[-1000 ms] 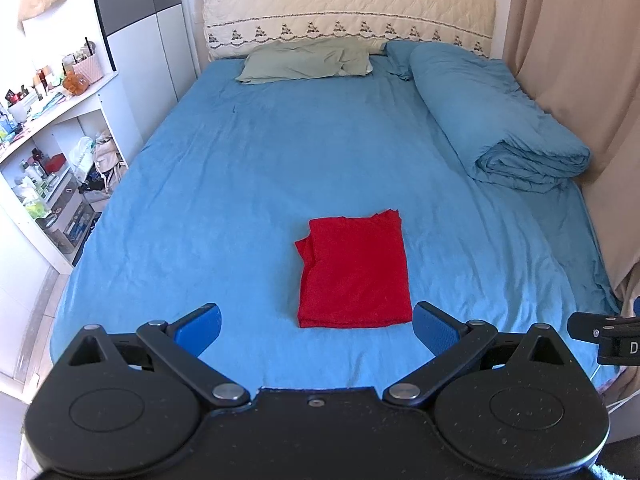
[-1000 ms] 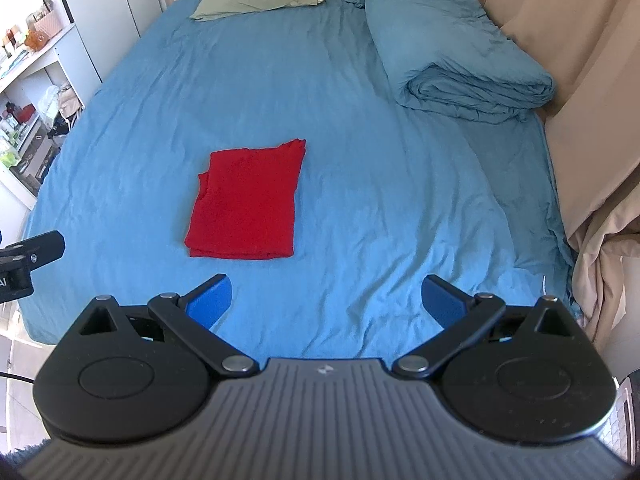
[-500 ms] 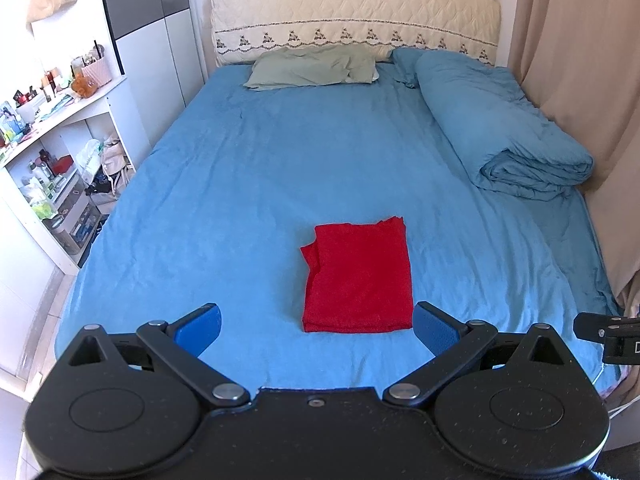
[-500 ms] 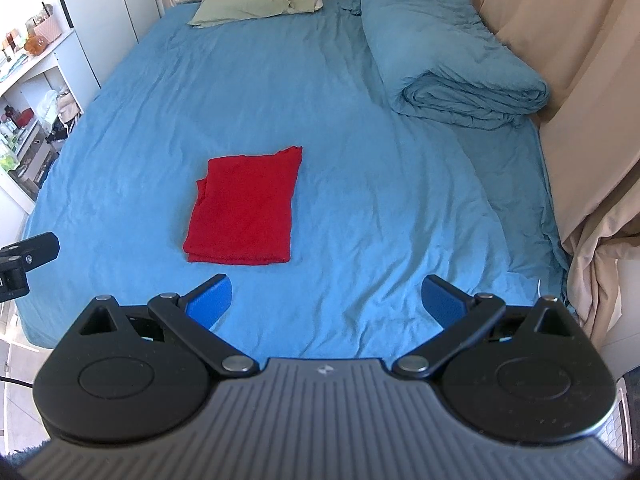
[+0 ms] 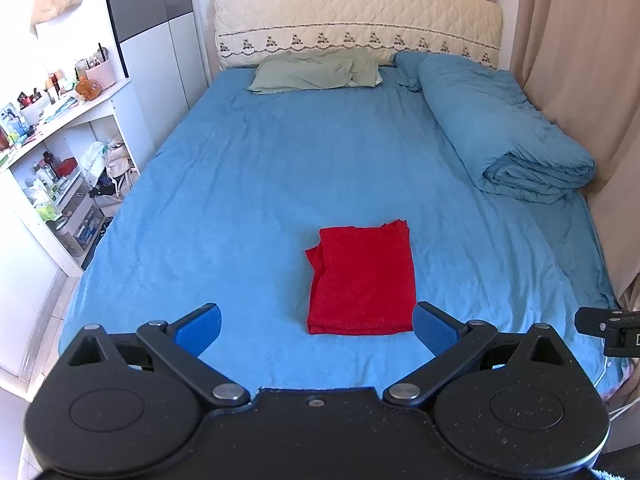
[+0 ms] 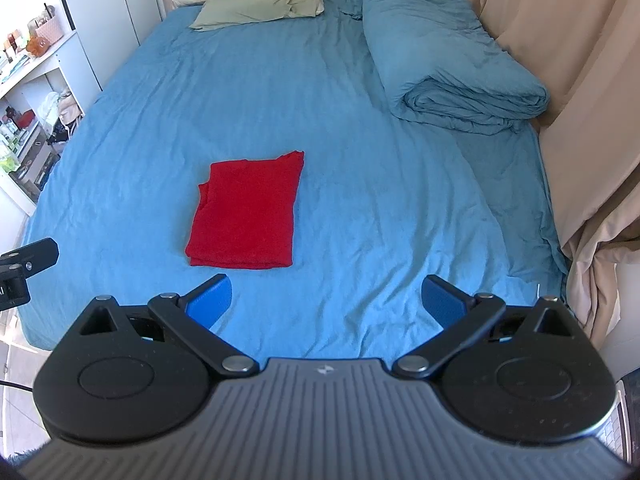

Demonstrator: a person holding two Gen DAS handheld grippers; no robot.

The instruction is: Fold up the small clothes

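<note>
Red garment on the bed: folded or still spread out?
Folded. The red garment lies as a compact rectangle on the blue sheet, with layered edges showing at its left side and near edge.

Blue-sheeted bed (image 5: pixel 280 184), beige curtain (image 5: pixel 580 60), white shelves (image 5: pixel 60 128)

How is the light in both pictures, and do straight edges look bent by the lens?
Left wrist view: bright daylight; the shelf is nearly washed out, and the headboard bows from fisheye distortion. Right wrist view: even light, soft shadows in the bed sheet wrinkles; the red garment is sharp; dark corners from the lens.
</note>
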